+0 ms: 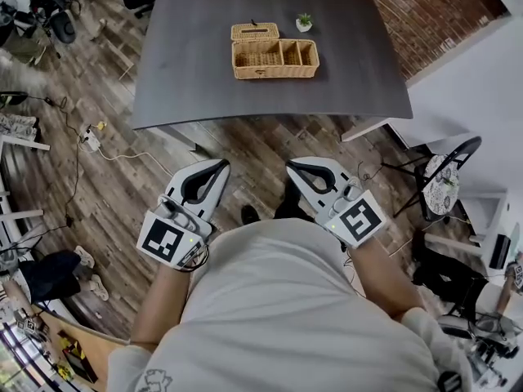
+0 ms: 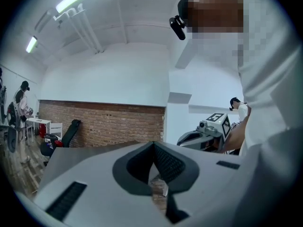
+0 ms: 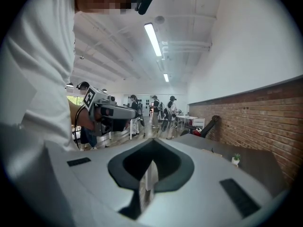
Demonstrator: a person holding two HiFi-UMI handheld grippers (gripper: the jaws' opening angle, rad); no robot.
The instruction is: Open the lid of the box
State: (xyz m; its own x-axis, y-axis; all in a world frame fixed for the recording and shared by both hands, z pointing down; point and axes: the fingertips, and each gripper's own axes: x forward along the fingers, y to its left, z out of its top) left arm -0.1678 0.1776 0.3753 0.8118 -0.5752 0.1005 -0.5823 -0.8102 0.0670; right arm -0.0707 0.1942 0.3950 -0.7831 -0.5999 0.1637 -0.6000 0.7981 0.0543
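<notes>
The wicker box [image 1: 275, 59] stands on the table [image 1: 196, 64], its lid [image 1: 255, 32] laid back at 12 o'clock. At 6 o'clock, well apart, the left gripper [image 1: 221, 165] and the right gripper [image 1: 292, 167] are clenched, empty.

A dark grey table [image 1: 204, 72] stands at 12 o'clock on a wood-plank floor [image 1: 122, 178] of mixed browns. A red brick wall [image 1: 433, 11] runs at 1 o'clock, with white wall [image 3: 246, 41] above the brick. A black-framed chair [image 1: 445, 178] sits at 3 o'clock, and cables [image 1: 86, 137] (white and black) trail at 9. Tube lights [image 3: 152, 39] glow on the white ceiling [image 3: 189, 27].
</notes>
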